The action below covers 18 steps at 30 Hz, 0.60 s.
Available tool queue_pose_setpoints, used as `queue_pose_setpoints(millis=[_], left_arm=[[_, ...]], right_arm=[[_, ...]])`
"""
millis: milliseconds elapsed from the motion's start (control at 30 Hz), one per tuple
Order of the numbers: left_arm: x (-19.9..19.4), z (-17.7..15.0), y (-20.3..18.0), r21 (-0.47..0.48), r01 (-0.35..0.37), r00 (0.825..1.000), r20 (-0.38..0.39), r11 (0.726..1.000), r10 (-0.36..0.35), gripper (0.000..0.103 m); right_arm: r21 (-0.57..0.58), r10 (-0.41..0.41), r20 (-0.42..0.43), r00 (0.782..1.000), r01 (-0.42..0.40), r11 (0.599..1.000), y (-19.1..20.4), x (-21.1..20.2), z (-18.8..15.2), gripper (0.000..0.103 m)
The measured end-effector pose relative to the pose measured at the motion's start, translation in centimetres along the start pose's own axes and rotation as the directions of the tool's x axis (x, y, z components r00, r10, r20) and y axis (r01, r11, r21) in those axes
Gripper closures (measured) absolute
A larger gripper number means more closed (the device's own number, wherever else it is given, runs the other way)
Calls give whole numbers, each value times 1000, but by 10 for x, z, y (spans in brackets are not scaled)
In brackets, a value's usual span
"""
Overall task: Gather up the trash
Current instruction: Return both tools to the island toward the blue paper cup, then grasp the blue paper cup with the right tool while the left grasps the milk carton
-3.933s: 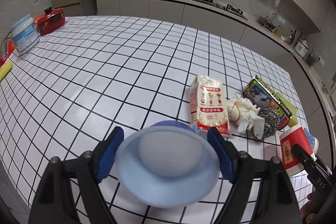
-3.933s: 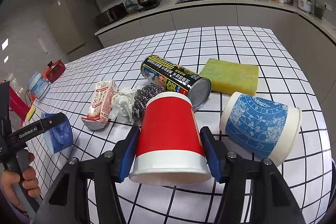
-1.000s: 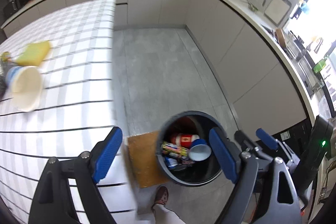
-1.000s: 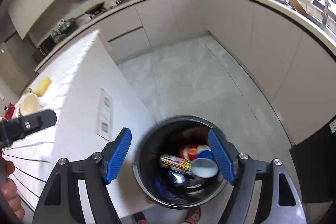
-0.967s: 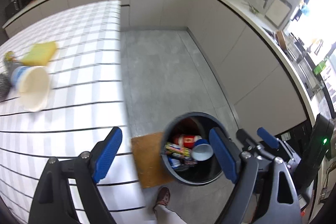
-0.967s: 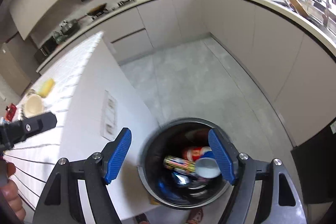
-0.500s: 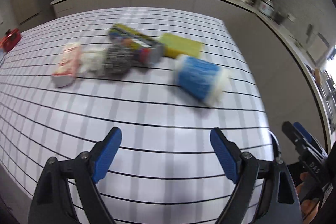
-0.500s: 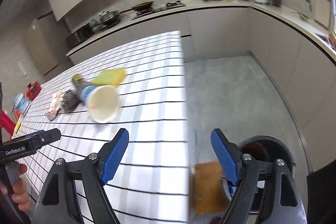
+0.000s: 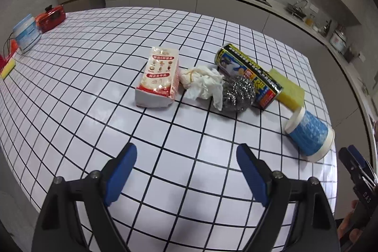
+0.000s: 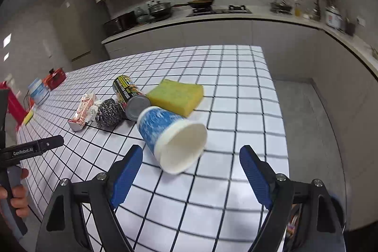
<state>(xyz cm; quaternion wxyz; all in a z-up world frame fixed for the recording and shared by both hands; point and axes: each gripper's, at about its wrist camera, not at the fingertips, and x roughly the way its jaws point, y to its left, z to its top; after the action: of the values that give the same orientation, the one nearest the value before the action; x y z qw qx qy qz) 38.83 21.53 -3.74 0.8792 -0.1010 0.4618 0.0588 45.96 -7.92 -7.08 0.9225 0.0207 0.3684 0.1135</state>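
Blue pads spread wide on both sides; the right gripper [image 10: 190, 168], jaws just opened further and empty, lines up on the blue cup [image 10: 170, 134] lying mouth-first near the surface [image 10: 236, 96] edge; left gripper [image 9: 186, 172], apart and empty, faces the milk carton [image 9: 158, 78], tissue [image 9: 203, 83] and can [image 9: 248, 76], seemingly choosing.

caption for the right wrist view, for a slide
Open right gripper above a tipped blue paper cup on the gridded white table.
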Motion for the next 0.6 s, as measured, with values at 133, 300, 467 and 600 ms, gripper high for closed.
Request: queue_pose_setpoints(millis=[133,300,467,600], left_arm=[[3,5,1,-11,-24,1000,1,1000,24,16],[-2,6,5,-38,-47,999,14,998,48,16],[-6,8,17,-58,-82,996,25,995,84,16],[-2,10,28,-62,-97,995,22,993,98,16]], right_arm=[[-99,23,2,1000,-22,995,12,15,15,14],[-217,19,-16,1000,-22,976,21,39,27,9],[-279,34,-74,997,-54,959,26,70,33,9],[-288,58,-123,991,-92,953,30,87,30,9]])
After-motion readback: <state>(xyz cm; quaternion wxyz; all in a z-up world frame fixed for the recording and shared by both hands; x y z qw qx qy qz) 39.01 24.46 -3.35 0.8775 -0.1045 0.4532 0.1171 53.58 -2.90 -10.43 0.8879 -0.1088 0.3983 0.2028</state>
